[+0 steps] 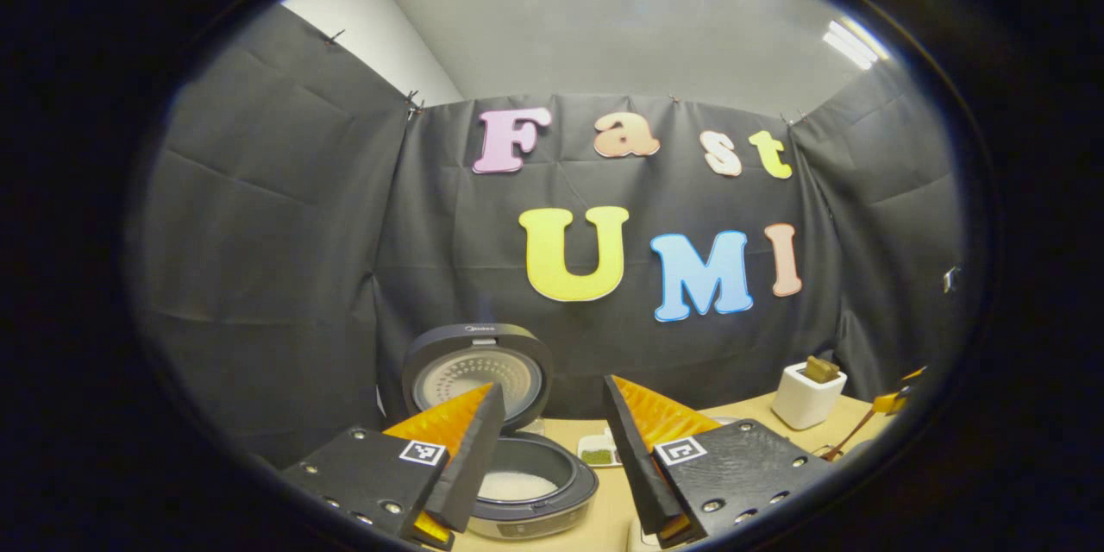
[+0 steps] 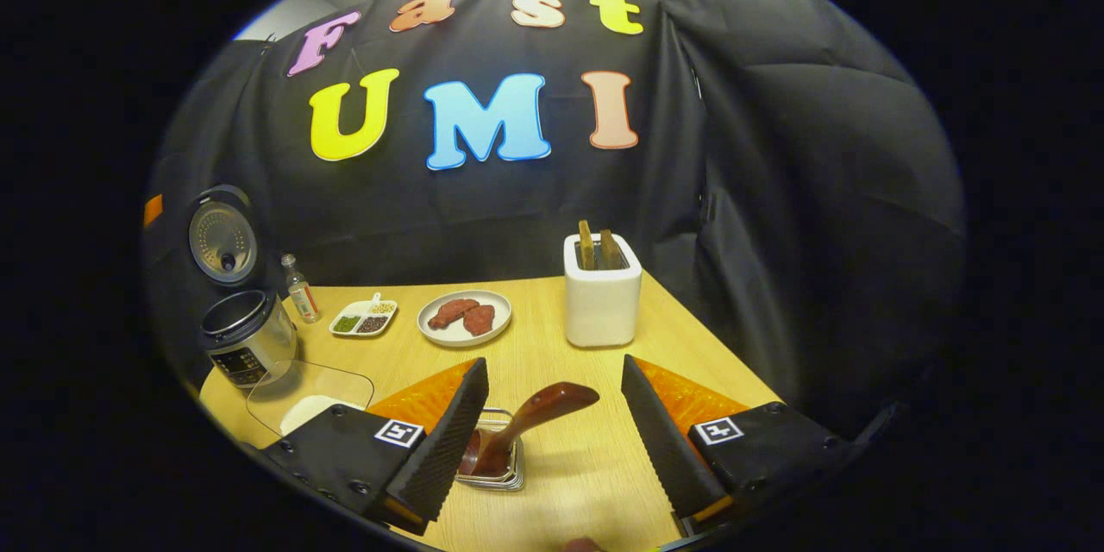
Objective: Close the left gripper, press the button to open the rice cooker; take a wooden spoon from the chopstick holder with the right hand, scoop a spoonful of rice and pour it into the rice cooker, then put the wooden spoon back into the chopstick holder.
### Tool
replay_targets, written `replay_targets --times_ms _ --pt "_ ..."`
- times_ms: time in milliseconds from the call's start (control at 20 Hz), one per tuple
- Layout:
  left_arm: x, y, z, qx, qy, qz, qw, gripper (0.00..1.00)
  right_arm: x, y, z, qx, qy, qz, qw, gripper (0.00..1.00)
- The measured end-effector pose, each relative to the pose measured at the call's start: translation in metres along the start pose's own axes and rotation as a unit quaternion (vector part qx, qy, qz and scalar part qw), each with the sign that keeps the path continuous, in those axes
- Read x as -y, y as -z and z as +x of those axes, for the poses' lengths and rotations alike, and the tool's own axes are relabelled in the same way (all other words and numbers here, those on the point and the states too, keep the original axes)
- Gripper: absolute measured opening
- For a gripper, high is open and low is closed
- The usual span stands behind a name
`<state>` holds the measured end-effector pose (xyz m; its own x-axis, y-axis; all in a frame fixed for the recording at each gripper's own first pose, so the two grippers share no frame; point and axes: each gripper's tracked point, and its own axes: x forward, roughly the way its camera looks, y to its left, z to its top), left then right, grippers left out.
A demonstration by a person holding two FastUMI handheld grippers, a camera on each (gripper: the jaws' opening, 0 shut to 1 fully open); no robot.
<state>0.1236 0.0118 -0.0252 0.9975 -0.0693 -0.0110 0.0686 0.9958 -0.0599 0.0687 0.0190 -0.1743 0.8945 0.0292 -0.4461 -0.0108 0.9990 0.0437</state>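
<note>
Right gripper (image 2: 552, 440), lower centre of the right gripper view: released, jaws spread wide, nothing between the pads. Wooden spoon (image 2: 524, 423) between the two fingers but touching neither, standing tilted in the chopstick holder (image 2: 498, 461), handle leaning toward upper right. Glass container of white rice (image 2: 309, 401) at lower left, partly behind the left finger. Beyond, on the wooden table (image 2: 552, 345): white toaster (image 2: 601, 293) with two slices, right of centre; plate of red meat (image 2: 464, 317), centre; divided dish of grains (image 2: 364, 316) beside it; small bottle (image 2: 301, 289); rice cooker (image 2: 237, 319), far left, lid raised.

Left gripper (image 1: 552, 466), bottom of the left gripper view: released, jaws apart, holding nothing. Rice cooker (image 1: 530, 474) directly beyond the left finger, lid upright, white rice visible in the pot. Small dish (image 1: 597, 452) between the fingers, farther back. Toaster (image 1: 808, 392) at lower right.
</note>
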Motion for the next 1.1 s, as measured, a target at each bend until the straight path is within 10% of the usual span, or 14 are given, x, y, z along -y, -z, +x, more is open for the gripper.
replay_targets --times_ms 1100 --pt "-0.092 -0.036 0.148 0.017 -0.032 -0.003 0.999 0.71 -0.019 -0.073 -0.023 0.079 0.061 0.006 0.995 0.98"
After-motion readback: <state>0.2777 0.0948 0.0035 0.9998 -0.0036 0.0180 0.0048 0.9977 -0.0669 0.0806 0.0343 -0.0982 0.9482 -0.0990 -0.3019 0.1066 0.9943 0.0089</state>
